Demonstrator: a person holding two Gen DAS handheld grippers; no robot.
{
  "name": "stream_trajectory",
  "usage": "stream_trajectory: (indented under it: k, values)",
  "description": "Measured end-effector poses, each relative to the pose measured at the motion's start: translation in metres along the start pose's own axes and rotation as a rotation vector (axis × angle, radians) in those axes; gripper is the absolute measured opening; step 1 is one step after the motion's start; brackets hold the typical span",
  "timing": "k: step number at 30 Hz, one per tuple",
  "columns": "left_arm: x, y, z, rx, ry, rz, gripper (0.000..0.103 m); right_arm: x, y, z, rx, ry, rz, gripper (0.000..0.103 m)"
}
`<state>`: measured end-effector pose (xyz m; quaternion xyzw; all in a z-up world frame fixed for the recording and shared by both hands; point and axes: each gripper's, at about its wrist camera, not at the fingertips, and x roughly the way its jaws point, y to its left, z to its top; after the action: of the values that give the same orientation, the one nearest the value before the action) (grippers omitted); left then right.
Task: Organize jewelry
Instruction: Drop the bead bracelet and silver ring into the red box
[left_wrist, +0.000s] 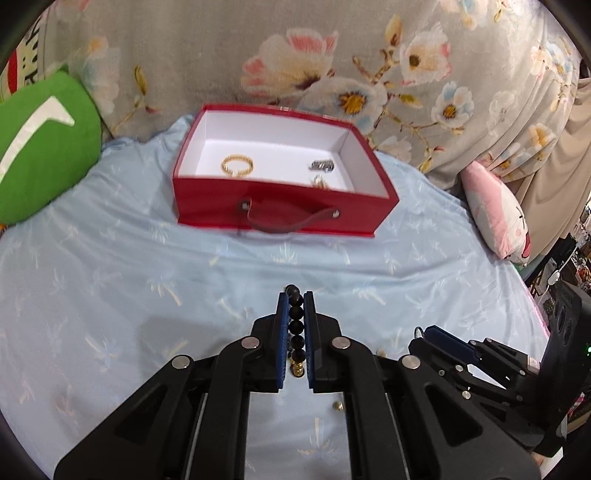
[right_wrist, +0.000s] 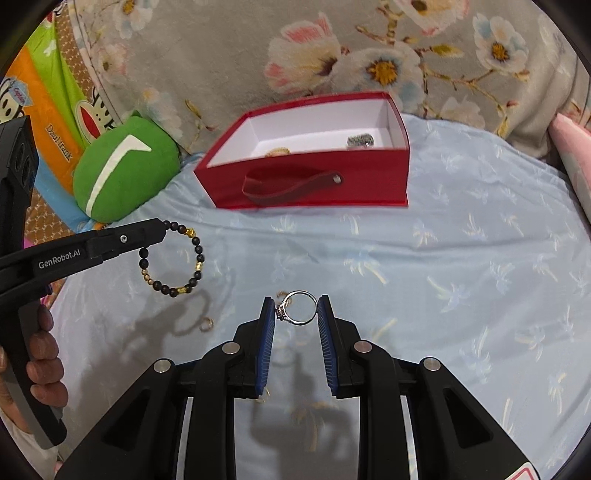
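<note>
A red open box (left_wrist: 280, 201) with a white inside stands on the blue bedsheet; it also shows in the right wrist view (right_wrist: 369, 177). In it lie a gold bracelet (left_wrist: 237, 165), a silver piece (left_wrist: 323, 165) and a small gold piece (left_wrist: 320, 182). My left gripper (left_wrist: 296, 299) is shut on a black-and-gold bead bracelet (left_wrist: 296, 325), which hangs from it above the sheet in the right wrist view (right_wrist: 173, 258). My right gripper (right_wrist: 296, 308) is shut on a silver ring (right_wrist: 301, 308) held above the sheet.
A small gold ring (right_wrist: 207, 324) lies on the sheet left of my right gripper, and another gold piece (right_wrist: 282, 294) lies behind the silver ring. A green cushion (left_wrist: 40, 147) is at the left. A pink cushion (left_wrist: 496, 214) is at the right. A floral blanket lies behind the box.
</note>
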<state>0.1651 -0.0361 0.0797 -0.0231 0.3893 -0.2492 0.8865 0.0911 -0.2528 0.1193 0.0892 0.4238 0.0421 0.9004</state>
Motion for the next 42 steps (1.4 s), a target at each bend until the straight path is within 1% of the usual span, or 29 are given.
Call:
stream_trajectory:
  k: [5,8,11,14,17,18,19,21,22,25,29,34,37,39,40,41,42]
  values:
    - [-0.013,0.004,0.043,0.038,-0.079,0.019,0.007,-0.006,-0.003,0.049,-0.034,-0.082,0.006,0.022]
    - [-0.014,0.004,0.076,0.079,-0.131,0.067,0.007,-0.003,-0.007,0.086,-0.049,-0.122,0.012,0.022]
    - [-0.008,0.006,0.112,0.100,-0.175,0.094,0.007,0.009,-0.011,0.126,-0.064,-0.145,0.005,0.022]
    - [0.006,0.010,0.149,0.105,-0.196,0.090,0.007,0.031,-0.015,0.167,-0.065,-0.137,0.004,0.022]
    - [0.030,0.014,0.183,0.107,-0.195,0.081,0.007,0.066,-0.024,0.206,-0.041,-0.094,0.011,0.022]
    - [0.041,0.014,0.193,0.109,-0.189,0.088,0.007,0.080,-0.025,0.216,-0.031,-0.079,0.009,0.022]
    - [0.054,0.016,0.204,0.112,-0.188,0.111,0.007,0.093,-0.026,0.226,-0.022,-0.064,0.007,0.022]
    - [0.075,0.017,0.220,0.127,-0.180,0.123,0.007,0.121,-0.033,0.245,0.008,-0.040,-0.001,0.022]
    - [0.085,0.019,0.226,0.129,-0.180,0.136,0.007,0.132,-0.035,0.250,0.017,-0.027,0.000,0.022]
    - [0.119,0.026,0.244,0.123,-0.157,0.138,0.007,0.173,-0.046,0.267,0.057,0.015,-0.007,0.022]
    - [0.161,0.039,0.258,0.099,-0.126,0.152,0.007,0.213,-0.056,0.276,0.085,0.067,-0.011,0.022]
    - [0.197,0.046,0.264,0.105,-0.094,0.173,0.007,0.248,-0.051,0.283,0.063,0.121,-0.018,0.023]
    - [0.213,0.049,0.264,0.103,-0.071,0.170,0.008,0.260,-0.047,0.286,0.049,0.128,-0.029,0.023]
    - [0.220,0.052,0.263,0.094,-0.076,0.184,0.009,0.265,-0.046,0.287,0.048,0.125,-0.027,0.024]
    - [0.223,0.054,0.263,0.081,-0.080,0.196,0.019,0.265,-0.046,0.286,0.049,0.126,-0.025,0.025]
    - [0.224,0.058,0.263,0.060,-0.081,0.202,0.041,0.265,-0.045,0.286,0.051,0.120,-0.023,0.029]
    - [0.225,0.061,0.263,0.038,-0.087,0.206,0.048,0.263,-0.045,0.285,0.051,0.112,-0.023,0.030]
